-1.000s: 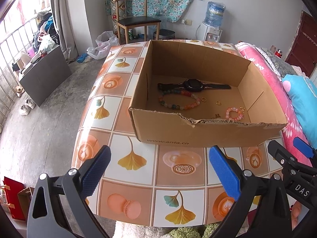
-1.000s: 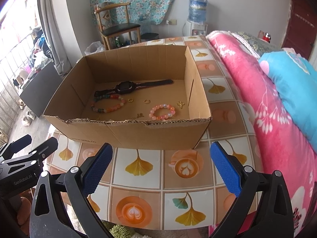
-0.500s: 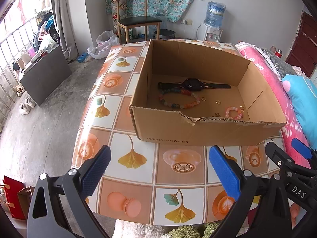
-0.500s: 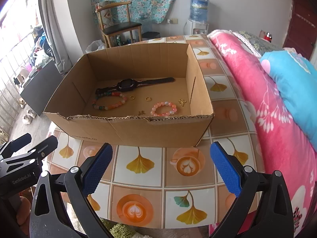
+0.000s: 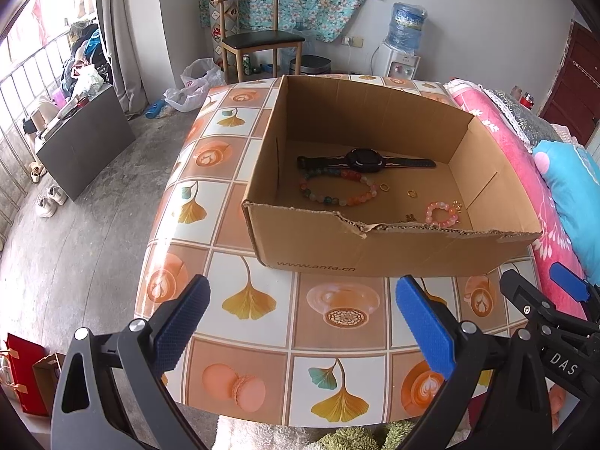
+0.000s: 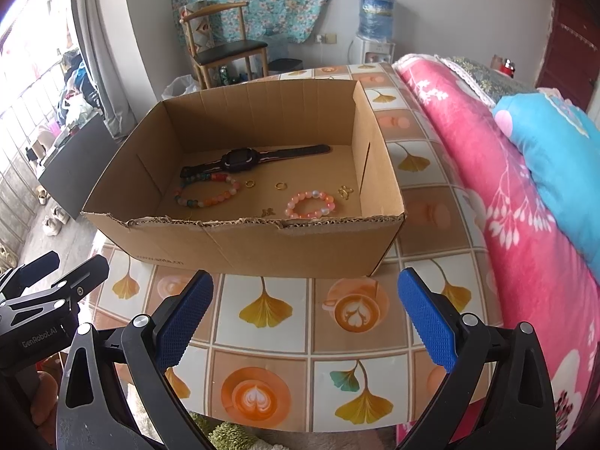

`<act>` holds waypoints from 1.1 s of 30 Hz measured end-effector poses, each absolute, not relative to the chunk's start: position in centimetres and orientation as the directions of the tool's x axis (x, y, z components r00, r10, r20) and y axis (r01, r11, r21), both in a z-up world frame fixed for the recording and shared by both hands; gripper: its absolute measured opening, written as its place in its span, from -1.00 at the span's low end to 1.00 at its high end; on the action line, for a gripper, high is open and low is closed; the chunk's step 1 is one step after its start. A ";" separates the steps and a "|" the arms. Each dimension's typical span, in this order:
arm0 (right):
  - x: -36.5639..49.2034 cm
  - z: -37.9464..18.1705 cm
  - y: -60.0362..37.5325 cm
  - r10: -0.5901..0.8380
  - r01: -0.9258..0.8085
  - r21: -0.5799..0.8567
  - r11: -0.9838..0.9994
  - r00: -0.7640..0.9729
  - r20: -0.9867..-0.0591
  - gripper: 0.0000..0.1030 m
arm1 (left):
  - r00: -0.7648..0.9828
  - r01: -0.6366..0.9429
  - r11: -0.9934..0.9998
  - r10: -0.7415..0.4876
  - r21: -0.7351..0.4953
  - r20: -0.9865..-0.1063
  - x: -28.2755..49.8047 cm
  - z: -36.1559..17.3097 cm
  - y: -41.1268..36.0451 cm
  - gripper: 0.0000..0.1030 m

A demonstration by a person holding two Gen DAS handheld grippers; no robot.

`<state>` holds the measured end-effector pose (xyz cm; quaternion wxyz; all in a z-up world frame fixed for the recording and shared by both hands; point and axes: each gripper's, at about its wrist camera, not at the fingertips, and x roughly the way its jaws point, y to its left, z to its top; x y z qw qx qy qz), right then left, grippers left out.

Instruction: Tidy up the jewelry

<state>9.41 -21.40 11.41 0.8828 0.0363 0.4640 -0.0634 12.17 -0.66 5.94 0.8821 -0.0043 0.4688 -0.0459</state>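
Observation:
An open cardboard box point(image 5: 311, 251) point(image 6: 240, 240) stands on the tiled table. Inside lie a black watch point(image 5: 362, 160) point(image 6: 240, 158), a multicoloured bead bracelet point(image 5: 337, 197) point(image 6: 210, 198), a pink bead bracelet point(image 5: 440, 214) point(image 6: 310, 205), two gold rings point(image 5: 411, 193) point(image 6: 280, 186) and small gold earrings point(image 6: 345, 191). My left gripper point(image 5: 300, 322) is open and empty, above the table in front of the box. My right gripper point(image 6: 303, 318) is open and empty, also in front of the box. Each gripper shows in the other's view.
The table point(image 5: 337, 315) has a patterned cloth with ginkgo leaves and cups. A bed with a pink quilt point(image 6: 506, 195) and a blue pillow point(image 6: 555, 142) lies along the right. A wooden chair point(image 5: 258, 41) and a water dispenser point(image 5: 403, 45) stand at the back.
Both grippers have drawn slightly back and shifted a little; the box sits marginally farther in both views. The jaws stay open and the jewelry has not moved.

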 end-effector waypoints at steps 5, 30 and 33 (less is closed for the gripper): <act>9.5 11.3 -21.6 -0.075 0.144 0.008 0.990 0.561 -0.824 0.84 | 0.557 0.076 0.996 -0.084 -0.050 -0.826 12.2 5.9 -0.7 0.89; 9.2 11.1 -21.9 -0.070 0.152 0.018 0.988 0.556 -0.828 0.84 | 0.554 0.078 0.996 -0.082 -0.047 -0.829 12.2 5.7 -0.9 0.89; 9.2 11.1 -21.9 -0.067 0.149 0.019 0.989 0.554 -0.830 0.84 | 0.553 0.078 0.996 -0.082 -0.047 -0.829 12.2 5.7 -0.9 0.89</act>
